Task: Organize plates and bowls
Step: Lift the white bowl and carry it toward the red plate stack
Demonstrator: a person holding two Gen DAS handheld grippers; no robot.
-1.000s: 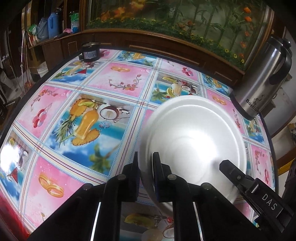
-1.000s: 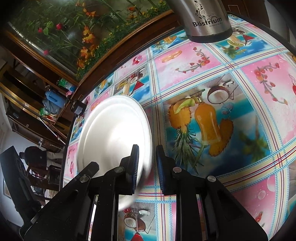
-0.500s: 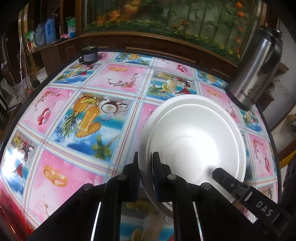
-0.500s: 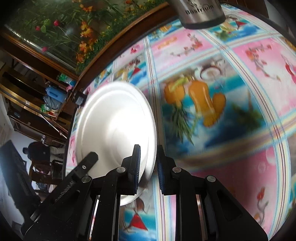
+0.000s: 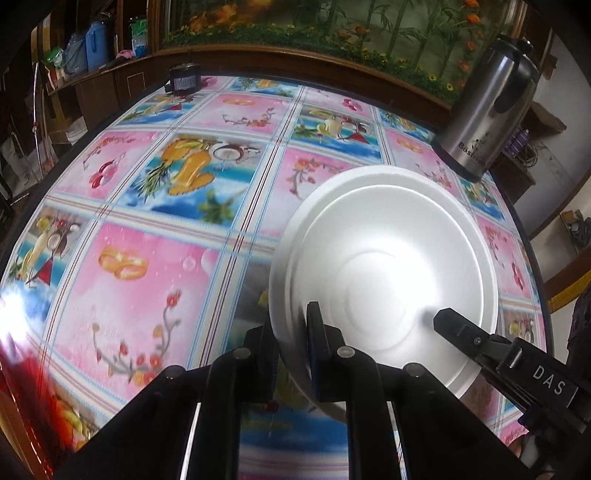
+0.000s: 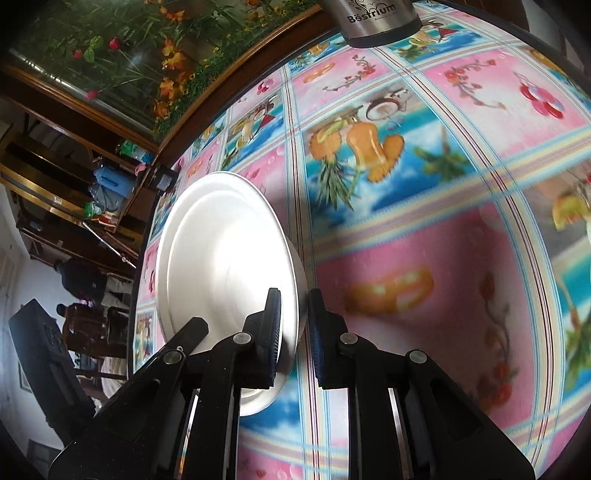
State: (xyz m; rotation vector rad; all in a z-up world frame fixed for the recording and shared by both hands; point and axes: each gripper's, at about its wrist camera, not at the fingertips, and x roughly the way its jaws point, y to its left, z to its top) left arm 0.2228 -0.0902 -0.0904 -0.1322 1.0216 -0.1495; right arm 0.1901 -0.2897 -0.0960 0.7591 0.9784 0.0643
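A white foam plate hangs tilted above the flowered tablecloth, held at two sides. My left gripper is shut on its left rim, one finger under the plate and one on top. In the left wrist view a finger of the right gripper reaches onto the plate's right rim. The right wrist view shows the same plate with its rim between the jaws of my right gripper; the jaws are closing on it. A finger of the left gripper shows at the plate's far rim.
A steel vacuum flask stands at the table's far right, also as the flask at the top of the right wrist view. A small black object sits at the far left edge. A wooden cabinet runs behind. A person sits beyond the table.
Both grippers have carried the plate toward the near side of the table; the tablecloth pictures slid upward in both views. The right jaws have narrowed slightly on the rim.
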